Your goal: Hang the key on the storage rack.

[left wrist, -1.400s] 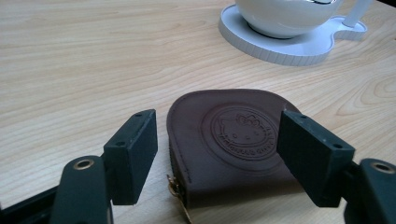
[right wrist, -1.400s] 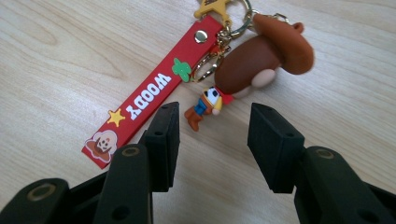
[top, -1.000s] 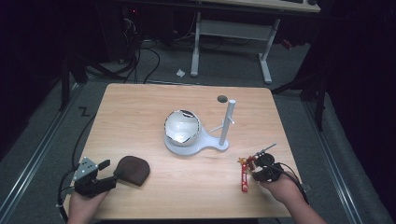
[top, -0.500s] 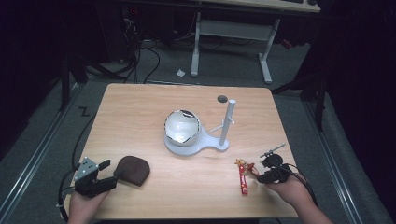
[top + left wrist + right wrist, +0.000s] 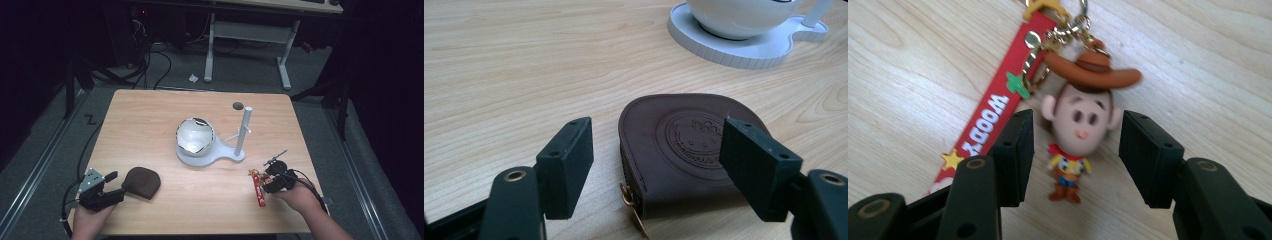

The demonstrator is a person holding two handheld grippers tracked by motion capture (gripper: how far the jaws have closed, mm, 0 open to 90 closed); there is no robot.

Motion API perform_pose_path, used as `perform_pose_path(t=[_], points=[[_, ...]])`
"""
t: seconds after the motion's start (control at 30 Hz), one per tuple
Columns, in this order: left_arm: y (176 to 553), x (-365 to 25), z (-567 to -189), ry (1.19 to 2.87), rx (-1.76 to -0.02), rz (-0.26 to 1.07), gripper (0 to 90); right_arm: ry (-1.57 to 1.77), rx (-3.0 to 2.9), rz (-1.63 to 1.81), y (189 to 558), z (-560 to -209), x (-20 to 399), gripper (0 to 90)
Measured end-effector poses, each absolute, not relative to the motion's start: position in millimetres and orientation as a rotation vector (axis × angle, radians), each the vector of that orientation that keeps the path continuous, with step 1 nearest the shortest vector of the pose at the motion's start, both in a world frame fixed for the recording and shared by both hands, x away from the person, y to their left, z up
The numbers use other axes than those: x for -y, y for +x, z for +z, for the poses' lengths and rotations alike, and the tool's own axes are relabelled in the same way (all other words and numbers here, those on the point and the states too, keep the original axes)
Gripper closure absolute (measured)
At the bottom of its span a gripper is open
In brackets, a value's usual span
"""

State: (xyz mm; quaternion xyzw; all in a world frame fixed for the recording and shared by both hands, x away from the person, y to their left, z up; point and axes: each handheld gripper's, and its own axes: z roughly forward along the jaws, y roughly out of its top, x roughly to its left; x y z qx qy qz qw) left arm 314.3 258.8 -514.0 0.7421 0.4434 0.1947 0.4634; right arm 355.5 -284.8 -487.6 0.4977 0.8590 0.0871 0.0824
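The right hand (image 5: pixel 300 196) rests at the near right edge of the table (image 5: pixel 150 120), and its right gripper (image 5: pixel 274 179) points toward the far side. Its jaws have just been opening and now stand wide apart. The cowboy keychain (image 5: pixel 1079 131) lies flat on the wood between them, and the pads do not touch it. Its red strap (image 5: pixel 993 116) lies beside the left pad. A second ago the gripper sat right on the keychain; now it is a little to the right of it.

The left hand (image 5: pixel 92 217) has stayed at the near left corner. The left gripper (image 5: pixel 656 167) is open wide too, just in front of the brown pouch (image 5: pixel 684 150), not touching it.

Farther off, a shiny ball (image 5: pixel 195 136) sits on a white stand (image 5: pixel 220 155).
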Motion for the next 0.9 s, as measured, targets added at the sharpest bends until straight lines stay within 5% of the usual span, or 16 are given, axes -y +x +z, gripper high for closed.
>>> perform_pose_path(t=[0.4, 0.9], points=[[316, -258, -516, 1.837, -1.088, 0.465, 29.9, 1.479, -2.544, 0.311, 358, -473, 283, 60.6], [316, -259, -517, 1.837, -1.096, 0.461, 29.9, 1.515, -2.561, 0.260, 362, -488, 280, 51.6]])
